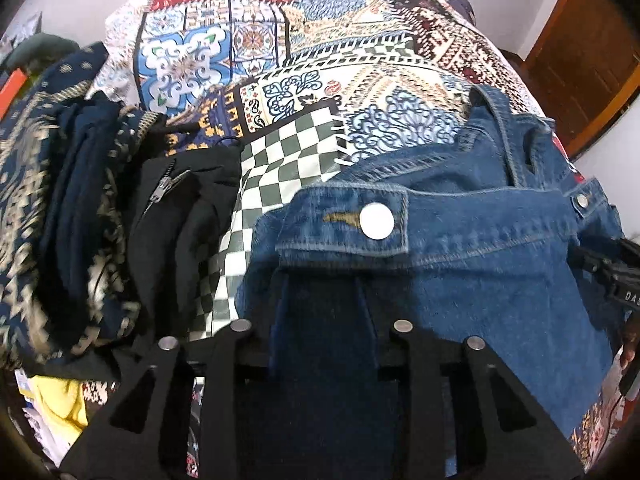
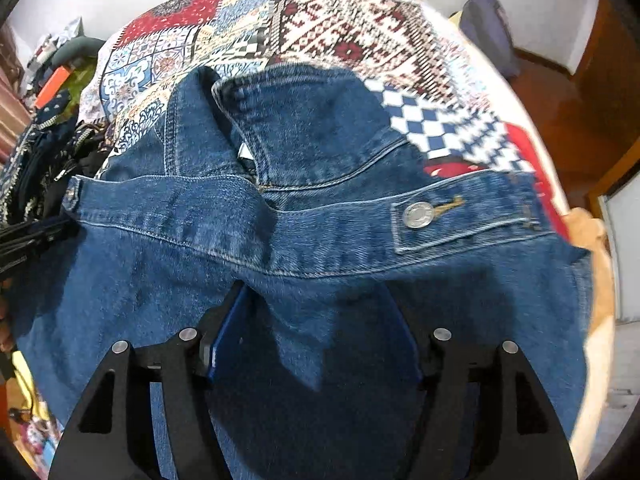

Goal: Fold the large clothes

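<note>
A blue denim jacket lies on a patchwork bedspread, its hem band with metal buttons toward me. My left gripper is shut on the jacket's hem near the left button tab; the denim hangs over the fingers and hides their tips. In the right wrist view the jacket spreads across the bed, collar away from me. My right gripper is shut on the hem beside the other button, fingertips buried in cloth. The other gripper shows at the left edge.
A pile of dark clothes lies left of the jacket: a black zipped garment and a navy patterned cloth. A wooden door stands at the right. Brown floor lies beyond the bed's right edge.
</note>
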Available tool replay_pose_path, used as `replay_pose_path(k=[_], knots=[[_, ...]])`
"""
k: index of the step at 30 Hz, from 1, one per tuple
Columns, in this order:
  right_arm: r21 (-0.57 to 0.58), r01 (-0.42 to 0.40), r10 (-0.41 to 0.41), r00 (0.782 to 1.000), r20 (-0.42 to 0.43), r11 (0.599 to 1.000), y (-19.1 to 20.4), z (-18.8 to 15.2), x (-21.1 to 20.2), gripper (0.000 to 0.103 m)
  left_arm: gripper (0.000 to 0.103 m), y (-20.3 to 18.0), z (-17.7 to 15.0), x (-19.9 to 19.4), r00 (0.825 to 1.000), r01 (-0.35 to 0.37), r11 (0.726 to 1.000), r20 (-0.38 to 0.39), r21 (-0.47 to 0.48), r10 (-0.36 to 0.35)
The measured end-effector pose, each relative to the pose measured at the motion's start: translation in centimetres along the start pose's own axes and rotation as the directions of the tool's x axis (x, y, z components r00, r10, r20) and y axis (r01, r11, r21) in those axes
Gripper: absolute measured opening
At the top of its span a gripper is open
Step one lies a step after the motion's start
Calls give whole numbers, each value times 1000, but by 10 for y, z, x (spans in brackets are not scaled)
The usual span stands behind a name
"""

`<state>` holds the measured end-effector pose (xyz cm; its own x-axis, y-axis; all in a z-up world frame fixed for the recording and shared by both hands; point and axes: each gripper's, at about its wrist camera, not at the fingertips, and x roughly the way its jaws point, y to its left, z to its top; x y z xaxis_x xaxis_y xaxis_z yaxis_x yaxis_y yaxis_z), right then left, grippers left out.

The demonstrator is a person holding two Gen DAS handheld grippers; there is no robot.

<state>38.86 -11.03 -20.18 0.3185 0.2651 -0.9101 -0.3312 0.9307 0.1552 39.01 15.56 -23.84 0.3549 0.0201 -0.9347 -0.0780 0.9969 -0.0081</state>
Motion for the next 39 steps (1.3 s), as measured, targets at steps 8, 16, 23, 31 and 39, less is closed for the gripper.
replay_pose_path(k=[8,16,23,31,39], knots=[[-72,-95,96,995,15,993,36,-33,-18,66,58,-34,-52,-30,997,45,993,59,108,-51],[-30,-82,83,996,25,996,18,-63,-19,90,72,-44,-93,-43,985,-77,984,165,160,50],[-66,104,-101,994,50,992,-11,-88,-43,90,72,-22,-115,-60,982,-72,995,178,67,59],[-16,259,-257,963,78,966,-59,-117,-75,90,83,16,-136,-71,986,-10,991,162,-131,32],[122,187,-193,980,44,975,-85,-131,-83,90,83,39,-157,-72,989,35,961,150,-275,7]])
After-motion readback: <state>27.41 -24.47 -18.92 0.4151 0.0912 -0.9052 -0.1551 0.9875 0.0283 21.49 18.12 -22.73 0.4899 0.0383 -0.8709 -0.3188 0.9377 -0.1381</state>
